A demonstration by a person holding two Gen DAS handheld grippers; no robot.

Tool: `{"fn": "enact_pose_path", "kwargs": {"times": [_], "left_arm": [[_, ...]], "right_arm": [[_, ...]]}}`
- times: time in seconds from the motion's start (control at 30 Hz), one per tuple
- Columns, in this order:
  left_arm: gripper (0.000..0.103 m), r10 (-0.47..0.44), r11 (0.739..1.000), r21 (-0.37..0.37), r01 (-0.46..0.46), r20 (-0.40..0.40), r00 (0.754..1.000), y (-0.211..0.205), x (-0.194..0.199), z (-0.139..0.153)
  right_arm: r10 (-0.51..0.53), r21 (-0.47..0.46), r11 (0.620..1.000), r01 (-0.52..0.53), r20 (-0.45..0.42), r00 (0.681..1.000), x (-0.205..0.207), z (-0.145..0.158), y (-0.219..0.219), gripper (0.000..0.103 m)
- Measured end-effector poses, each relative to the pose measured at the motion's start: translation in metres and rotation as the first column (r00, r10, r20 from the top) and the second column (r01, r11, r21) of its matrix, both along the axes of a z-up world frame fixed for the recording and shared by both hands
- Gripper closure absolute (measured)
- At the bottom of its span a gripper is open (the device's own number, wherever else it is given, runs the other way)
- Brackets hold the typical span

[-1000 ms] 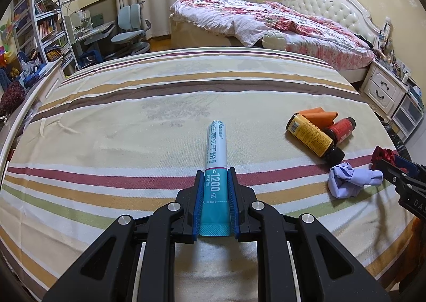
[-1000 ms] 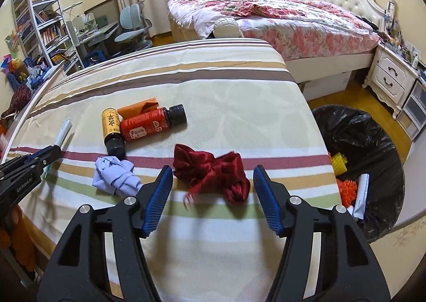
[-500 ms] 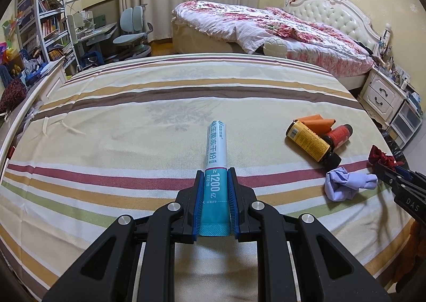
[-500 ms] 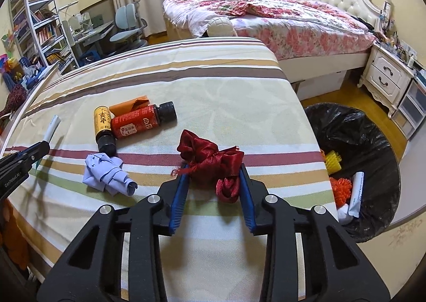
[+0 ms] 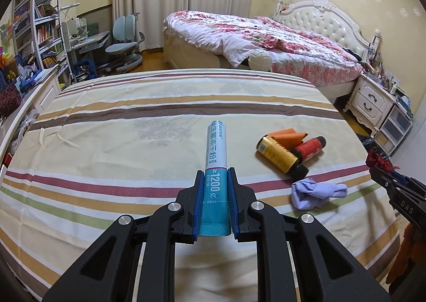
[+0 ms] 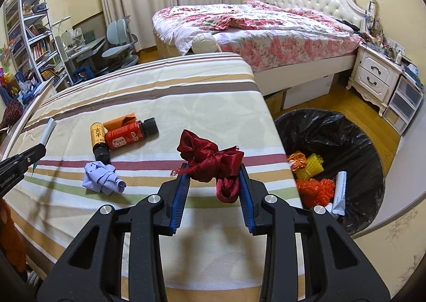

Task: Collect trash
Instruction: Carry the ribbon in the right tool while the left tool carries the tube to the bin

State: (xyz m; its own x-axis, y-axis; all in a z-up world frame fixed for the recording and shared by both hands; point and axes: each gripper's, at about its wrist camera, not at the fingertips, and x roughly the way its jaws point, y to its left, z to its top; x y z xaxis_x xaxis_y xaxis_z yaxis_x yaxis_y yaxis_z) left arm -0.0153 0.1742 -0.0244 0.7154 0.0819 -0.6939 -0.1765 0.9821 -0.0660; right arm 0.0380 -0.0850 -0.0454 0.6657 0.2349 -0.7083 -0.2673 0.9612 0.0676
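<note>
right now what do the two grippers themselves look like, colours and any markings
Both are matte black plastic with triangular cut-outs in the arms and silver round bolts at the joints. The left gripper and right gripper each carry ribbed blue pads on the inner finger faces. White lettering shows on their sides: "DAS" on the right one, "GenRobot.AI" on the left. No cables or sleeves are visible.

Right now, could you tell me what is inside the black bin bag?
In the bin bag: orange mesh, a yellow foam net, a foil wrapper and a white tube. Anything beneath them is covered.
</note>
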Motion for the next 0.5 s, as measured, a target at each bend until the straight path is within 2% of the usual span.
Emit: {"fn": "enact_pose_path", "kwargs": {"times": [0.5], "left_arm": [[0.085, -0.145, 0.989, 0.010, 0.145, 0.072, 0.987, -0.058, 0.017, 0.026]], "right_arm": [[-0.097, 0.014, 0.995, 0.096, 0.056, 0.994, -0.003, 0.018, -0.044, 0.068]]}}
